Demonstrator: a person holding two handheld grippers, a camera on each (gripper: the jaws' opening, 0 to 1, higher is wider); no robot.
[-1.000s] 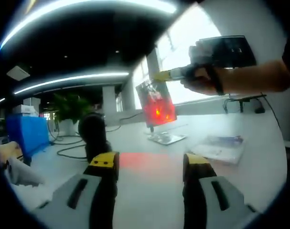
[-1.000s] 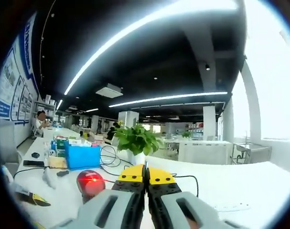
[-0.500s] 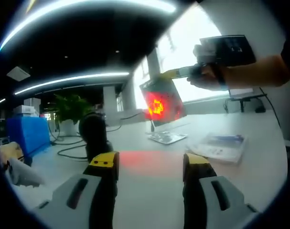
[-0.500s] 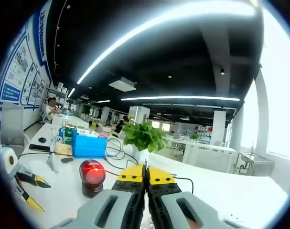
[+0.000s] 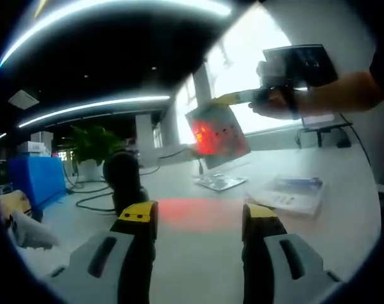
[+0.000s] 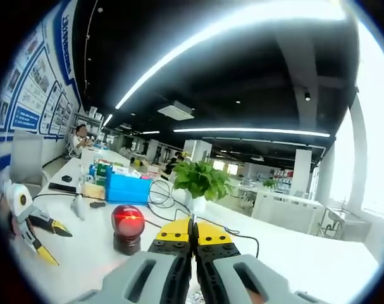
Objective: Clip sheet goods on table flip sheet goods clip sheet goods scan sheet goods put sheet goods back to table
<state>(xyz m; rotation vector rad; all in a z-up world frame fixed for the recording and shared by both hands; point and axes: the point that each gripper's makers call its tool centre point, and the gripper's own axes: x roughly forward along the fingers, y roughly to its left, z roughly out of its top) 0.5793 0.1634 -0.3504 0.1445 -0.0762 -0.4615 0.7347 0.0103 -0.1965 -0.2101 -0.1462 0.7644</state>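
Sheet goods (image 5: pixel 218 132), clamped in right tongs (image 5: pixel 224 98), should face the scanner (image 5: pixel 123 179) squarely; left tongs (image 5: pixel 200 218) wait apart.

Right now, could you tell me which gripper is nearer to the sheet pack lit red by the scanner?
Right. The right gripper is clamped on the sheet pack, holding it up above the table. The left gripper is open, low over the table, apart from it.
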